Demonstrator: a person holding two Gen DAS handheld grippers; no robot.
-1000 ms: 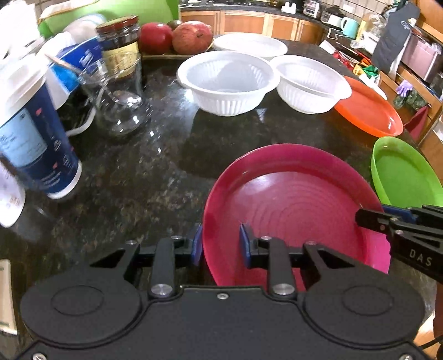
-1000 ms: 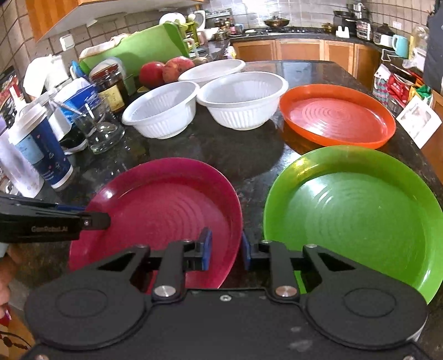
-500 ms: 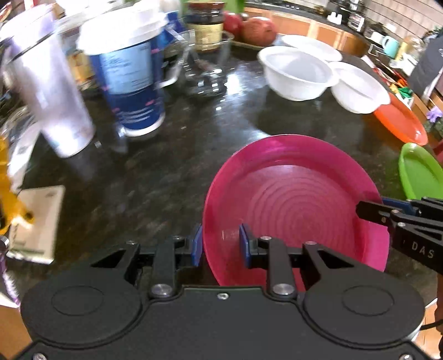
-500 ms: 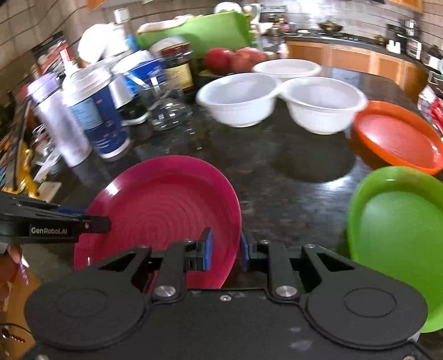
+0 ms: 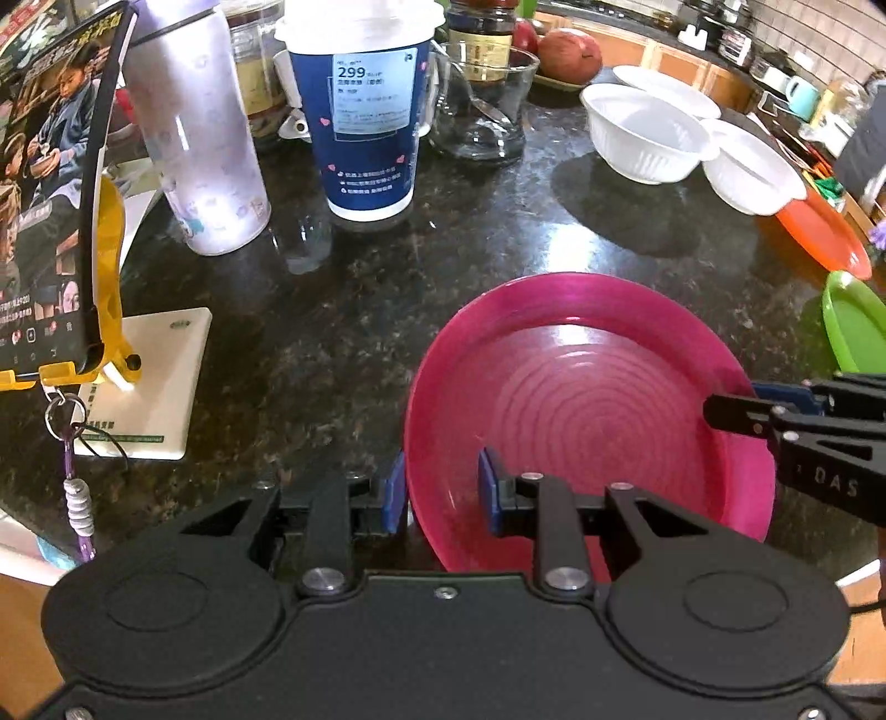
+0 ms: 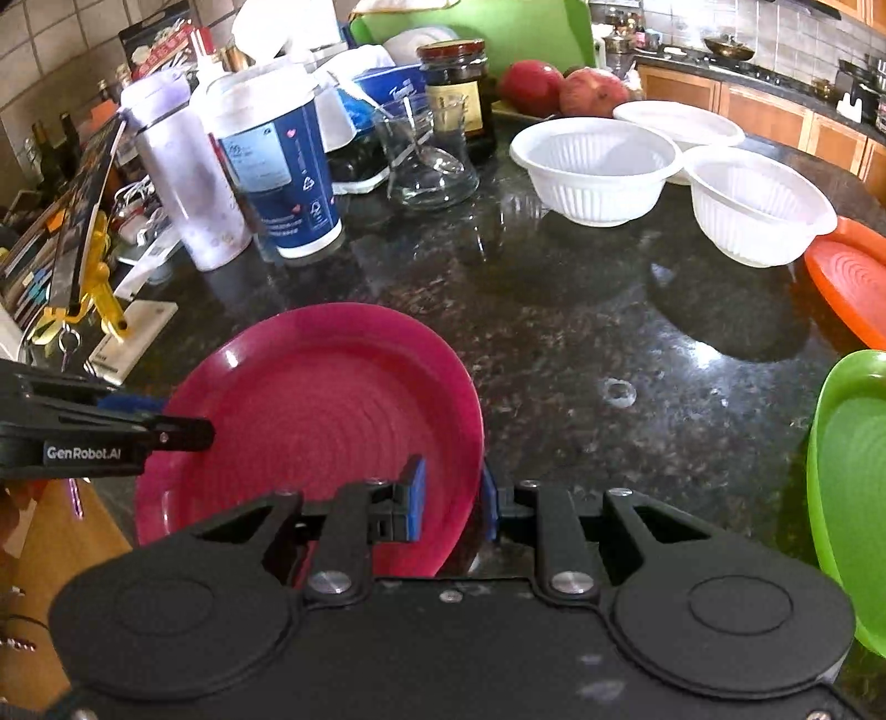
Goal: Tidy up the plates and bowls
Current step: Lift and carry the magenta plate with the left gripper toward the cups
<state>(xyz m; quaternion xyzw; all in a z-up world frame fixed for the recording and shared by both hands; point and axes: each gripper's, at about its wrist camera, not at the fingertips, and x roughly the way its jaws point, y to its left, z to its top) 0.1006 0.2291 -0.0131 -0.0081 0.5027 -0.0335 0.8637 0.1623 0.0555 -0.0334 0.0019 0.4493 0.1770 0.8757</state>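
Observation:
A magenta plate hangs just above the dark stone counter, held by both grippers. My left gripper is shut on its left rim and shows in the right wrist view as a black finger. My right gripper is shut on the opposite rim, and its tip reaches in from the right. Three white bowls stand farther back. An orange plate and a green plate lie at the right.
A blue paper cup, a frosted bottle and a glass jar crowd the back left. A phone on a yellow stand and its white base sit at the left edge. Red fruit lies behind.
Both grippers have carried the magenta plate leftward across the counter, away from the green plate and toward the cup, bottle and phone stand. Both grips look the same.

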